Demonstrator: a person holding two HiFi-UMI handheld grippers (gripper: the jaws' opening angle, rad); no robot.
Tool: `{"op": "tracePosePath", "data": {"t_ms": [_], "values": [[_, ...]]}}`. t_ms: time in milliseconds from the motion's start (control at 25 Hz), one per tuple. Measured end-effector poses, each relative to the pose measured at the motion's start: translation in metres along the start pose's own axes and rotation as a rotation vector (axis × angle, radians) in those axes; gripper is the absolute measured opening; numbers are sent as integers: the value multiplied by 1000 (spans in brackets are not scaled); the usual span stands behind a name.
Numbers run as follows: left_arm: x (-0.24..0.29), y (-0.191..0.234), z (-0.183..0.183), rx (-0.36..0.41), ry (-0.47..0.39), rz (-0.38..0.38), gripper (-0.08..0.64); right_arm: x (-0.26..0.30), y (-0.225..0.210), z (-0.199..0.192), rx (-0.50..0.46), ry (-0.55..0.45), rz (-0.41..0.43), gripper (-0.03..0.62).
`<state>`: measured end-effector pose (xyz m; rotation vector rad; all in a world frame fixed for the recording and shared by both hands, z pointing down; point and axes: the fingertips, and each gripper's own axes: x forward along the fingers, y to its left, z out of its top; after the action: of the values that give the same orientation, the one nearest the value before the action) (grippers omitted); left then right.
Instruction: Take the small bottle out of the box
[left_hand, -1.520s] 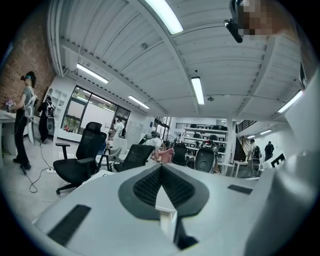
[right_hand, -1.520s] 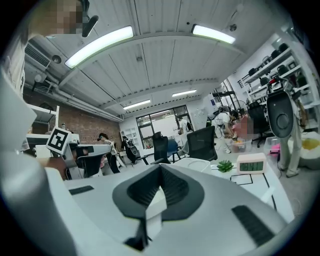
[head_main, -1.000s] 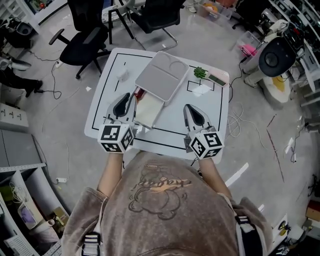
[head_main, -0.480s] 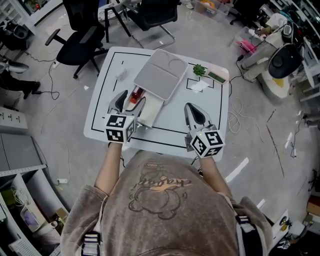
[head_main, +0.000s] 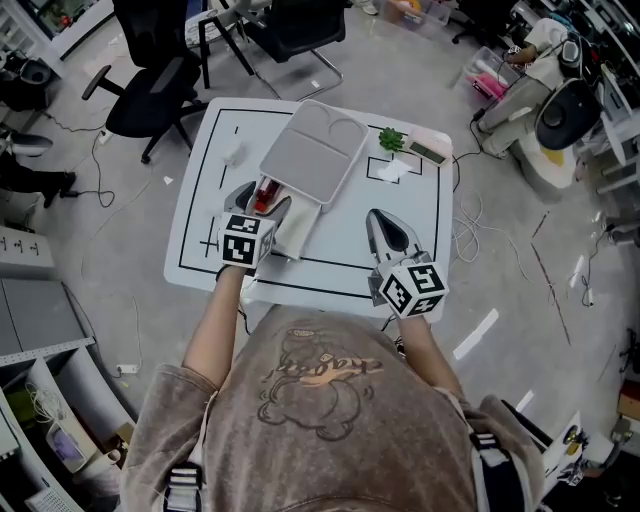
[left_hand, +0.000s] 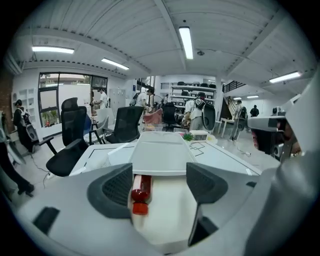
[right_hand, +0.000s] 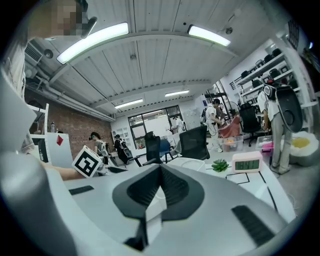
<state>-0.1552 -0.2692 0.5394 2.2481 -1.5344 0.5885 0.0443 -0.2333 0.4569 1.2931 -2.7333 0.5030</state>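
Nearest the camera in the head view are the person's brown sweatshirt (head_main: 325, 400) and two bare forearms reaching over the near edge of the white table (head_main: 340, 262). The right gripper (right_hand: 160, 187) hovers over bare tabletop, its jaws clenched together with nothing between them. The left gripper (left_hand: 160, 185) points down into the open near end of the white box (left_hand: 167, 212); its jaws have just been opening and now stand released, wide apart, one on each side of the box's interior. Between them lies the small bottle (left_hand: 141, 192), red with a red cap, on its side along the box's left wall, cap toward the person, close beside the left jaw's pad and not pinched. The bottle's far end sits at the edge of the pale lid (left_hand: 160, 152), which covers the far part of the box. Beyond, near the table's far right corner, stand a small green plant (head_main: 390, 140) and a digital clock (head_main: 432, 152); black office chairs (head_main: 150, 95) stand on the floor past the table
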Motion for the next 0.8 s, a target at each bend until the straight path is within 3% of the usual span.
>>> {"op": "tracePosePath", "data": {"t_ms": [200,480,800], "values": [[26,6,-26,39,113,4,330,-2,-8,-3,8,3,-23,-4],[53,16,-53,212,275,72,330,-11,-23,-6,28,1,-67,-4],[66,15,-70,344,401,112,308,-26,-39,-13,53,2,-111,-5]]}}
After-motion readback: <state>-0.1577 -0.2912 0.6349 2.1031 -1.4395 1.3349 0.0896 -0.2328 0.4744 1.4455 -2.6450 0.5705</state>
